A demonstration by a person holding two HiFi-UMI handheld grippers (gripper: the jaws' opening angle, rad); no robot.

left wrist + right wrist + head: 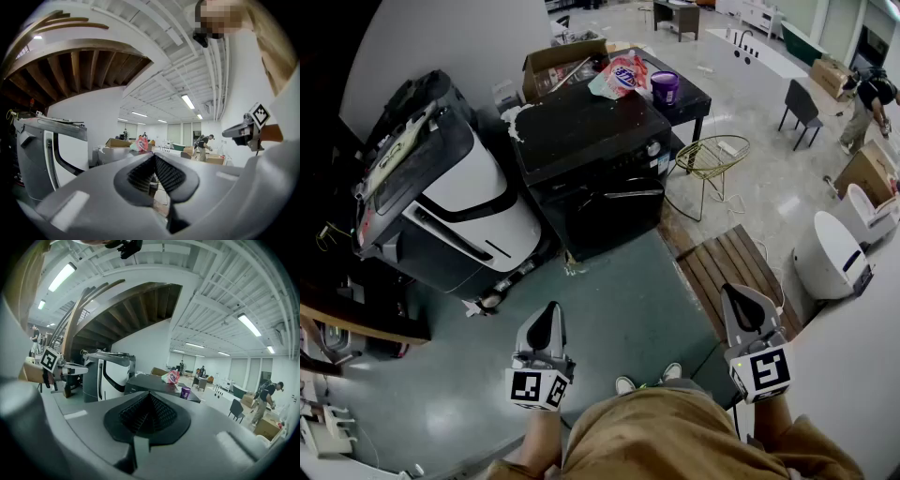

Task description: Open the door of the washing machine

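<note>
Here, a big white room, grey-green floor (619, 300), black washing machine (591, 150) ahead with its door (609, 211) shut, left gripper (547, 317) and right gripper (739, 298) both closed, empty, well back from it, wooden stairs (136, 305) overhead only in gripper views.

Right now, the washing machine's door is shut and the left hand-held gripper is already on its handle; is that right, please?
Not quite: the door of the washing machine is shut, but the left hand-held gripper is not on its handle. The head view shows it held over the floor, well apart from the machine.
</note>
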